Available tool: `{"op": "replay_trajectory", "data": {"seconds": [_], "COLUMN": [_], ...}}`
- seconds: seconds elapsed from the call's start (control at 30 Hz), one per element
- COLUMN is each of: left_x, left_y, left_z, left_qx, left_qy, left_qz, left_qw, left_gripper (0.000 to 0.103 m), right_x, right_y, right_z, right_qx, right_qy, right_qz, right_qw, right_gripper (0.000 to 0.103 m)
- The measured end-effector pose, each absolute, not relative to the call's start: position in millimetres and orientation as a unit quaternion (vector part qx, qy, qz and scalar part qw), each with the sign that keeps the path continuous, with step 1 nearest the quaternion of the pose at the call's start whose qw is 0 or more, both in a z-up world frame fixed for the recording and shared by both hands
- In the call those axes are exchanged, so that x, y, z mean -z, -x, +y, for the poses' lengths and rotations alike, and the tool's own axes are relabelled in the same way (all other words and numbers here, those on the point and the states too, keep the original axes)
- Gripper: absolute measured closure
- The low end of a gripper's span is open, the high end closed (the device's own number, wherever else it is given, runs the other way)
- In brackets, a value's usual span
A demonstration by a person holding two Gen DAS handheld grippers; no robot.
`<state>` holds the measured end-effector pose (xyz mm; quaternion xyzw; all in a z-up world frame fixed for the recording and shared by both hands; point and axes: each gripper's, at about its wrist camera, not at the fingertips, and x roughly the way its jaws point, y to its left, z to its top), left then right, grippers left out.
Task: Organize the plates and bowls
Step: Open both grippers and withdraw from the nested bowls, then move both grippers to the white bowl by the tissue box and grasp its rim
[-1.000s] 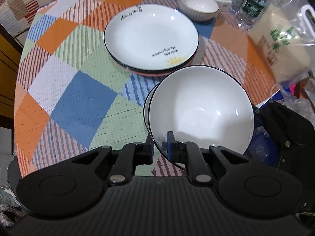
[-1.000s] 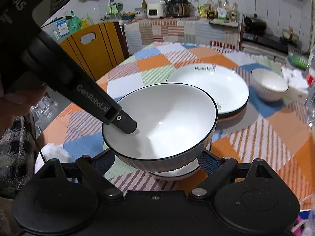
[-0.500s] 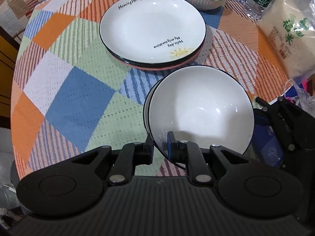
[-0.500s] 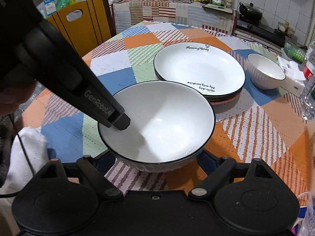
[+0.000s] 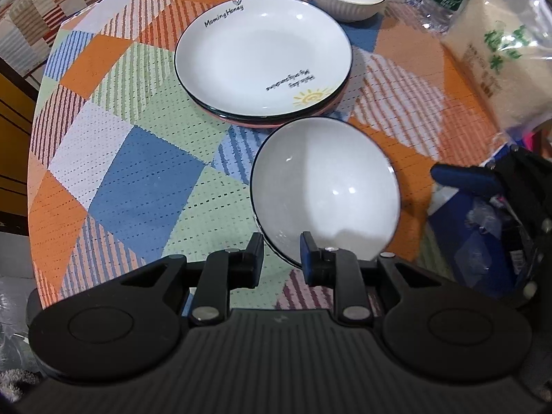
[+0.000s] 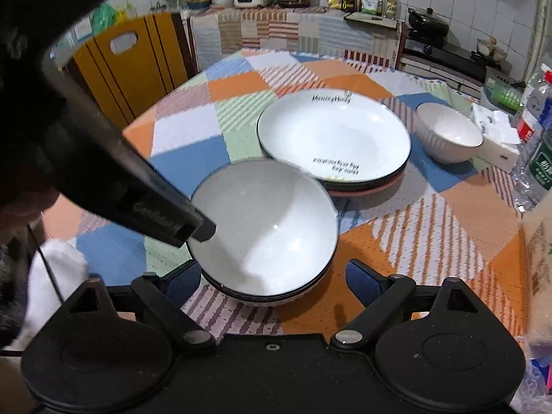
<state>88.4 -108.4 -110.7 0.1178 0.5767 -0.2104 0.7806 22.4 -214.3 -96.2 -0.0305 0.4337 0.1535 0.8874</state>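
Left wrist — left gripper (image 5: 281, 255) fingers opening astride glossy round bowl (image 5: 326, 193) rim | right gripper (image 6: 272, 277) fingers spread

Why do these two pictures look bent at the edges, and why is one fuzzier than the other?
Both views come through fisheye lenses, so the table curves toward the edges. Left wrist view: fairly sharp, with small glare spots on the large bowl and readable lettering on the top plate. Right wrist view: motion blur smears that plate's lettering and the bowl's rim; the corners go dark.
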Motion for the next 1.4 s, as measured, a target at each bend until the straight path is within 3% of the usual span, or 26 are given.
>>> {"op": "replay_trajectory", "data": {"seconds": [0.33,0.9,0.97,1.03,1.07,1.17,1.3,1.4], "left_x": [56,-4,-2,1,4,14,31,45], "left_y": [-80,-129,-142,-156,-164,-192,-236,-263], "left_z": [-108,-149,-158,-165,-169,-179,-187,-196], "left_qx": [0.239,0.282,0.279,0.274,0.269,0.259,0.264,0.249], "left_qy": [-0.129,-0.116,-0.107,-0.098,-0.097,-0.099,-0.073,-0.080], "left_qz": [0.546,0.497,0.491,0.474,0.465,0.446,0.436,0.425], "left_qw": [0.792,0.812,0.818,0.831,0.838,0.851,0.857,0.867], "left_gripper": [0.073,0.073,0.067,0.049,0.045,0.039,0.021,0.021], "right_x": [47,14,16,21,24,38,64,82], "right_y": [-26,-74,-83,-97,-103,-126,-164,-188], "right_z": [-257,-295,-303,-315,-318,-329,-340,-352], "right_qx": [-0.136,-0.157,-0.166,-0.193,-0.202,-0.193,-0.126,-0.102], "right_qy": [0.021,0.099,0.085,0.053,0.041,0.009,-0.016,-0.052], "right_qz": [0.417,0.345,0.319,0.312,0.313,0.320,0.353,0.365], "right_qw": [0.898,0.920,0.929,0.929,0.927,0.928,0.927,0.924], "right_gripper": [0.009,0.009,0.009,0.009,0.009,0.009,0.009,0.009]}}
